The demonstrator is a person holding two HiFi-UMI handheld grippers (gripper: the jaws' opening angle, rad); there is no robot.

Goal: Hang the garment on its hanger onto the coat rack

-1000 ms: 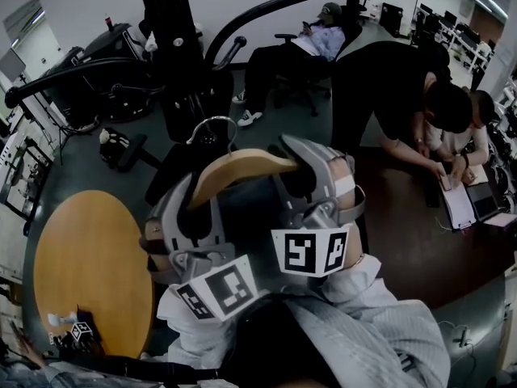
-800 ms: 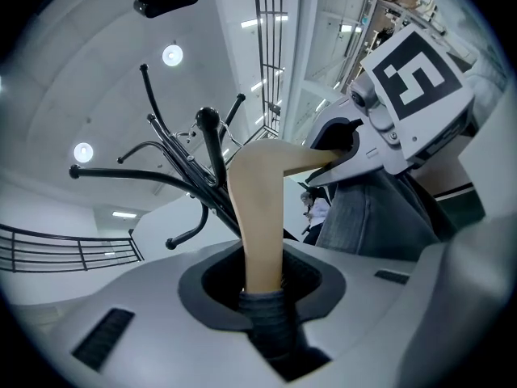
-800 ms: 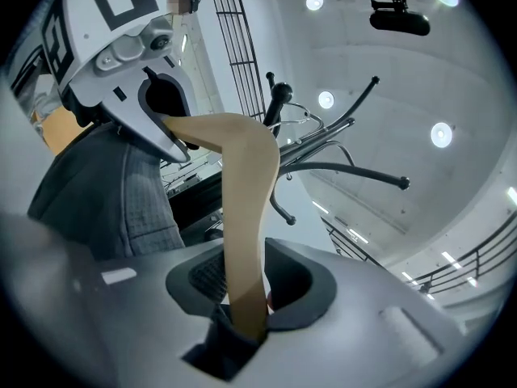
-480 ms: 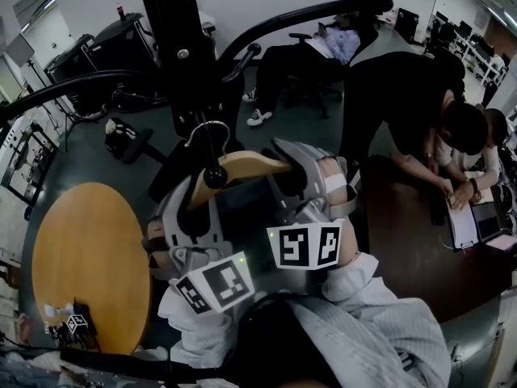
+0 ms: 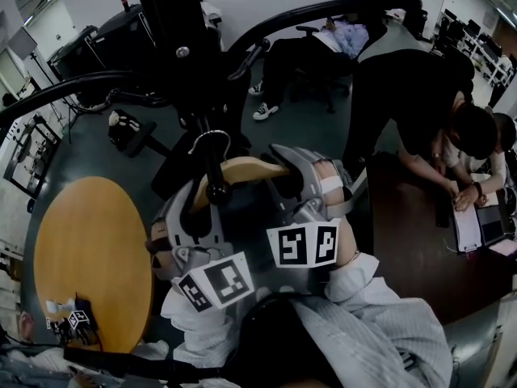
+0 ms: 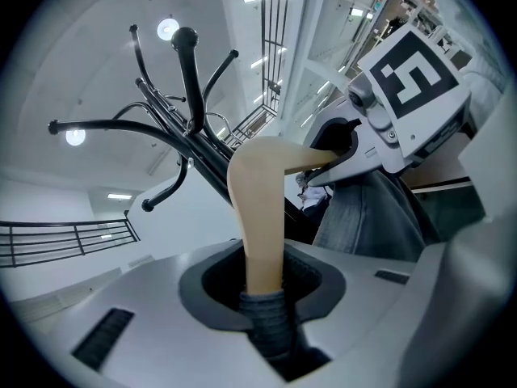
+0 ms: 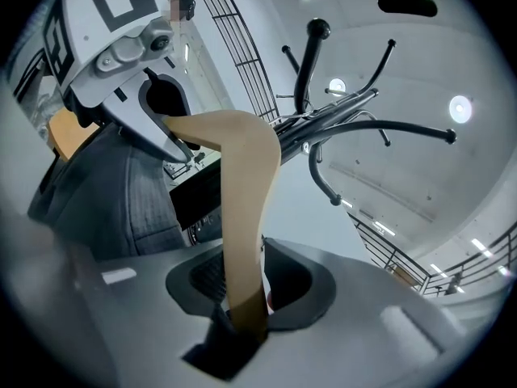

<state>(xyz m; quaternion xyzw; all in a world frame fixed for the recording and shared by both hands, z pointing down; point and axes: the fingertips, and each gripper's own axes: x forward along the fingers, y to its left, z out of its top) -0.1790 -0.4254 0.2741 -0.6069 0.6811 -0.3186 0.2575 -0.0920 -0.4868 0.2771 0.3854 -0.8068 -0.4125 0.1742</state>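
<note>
Closing in on the coat rack (image 5: 174, 31) since a second ago, the left gripper (image 6: 262, 297) and right gripper (image 7: 242, 297) are each clamping one end of the wooden hanger (image 5: 246, 168). Its metal hook (image 5: 212, 138) is hovering beside a knobbed peg (image 5: 218, 191), seemingly not yet caught; hooking on is remaining. The grey, faintly striped garment (image 6: 363, 208) is draping beneath.

Round wooden tabletop (image 5: 89, 249) lay at left. A small marker cube (image 5: 78, 320) and a few small pale items (image 5: 55, 307) sat close to its near edge. Dark tabletop (image 5: 404, 249) at right carried papers (image 5: 467, 226) and a laptop (image 5: 494, 221) at its far edge. Grey-green floor (image 5: 81, 156) lay beyond the round tabletop. The coat rack (image 5: 174, 39) stood on it, foot not made out.
</note>
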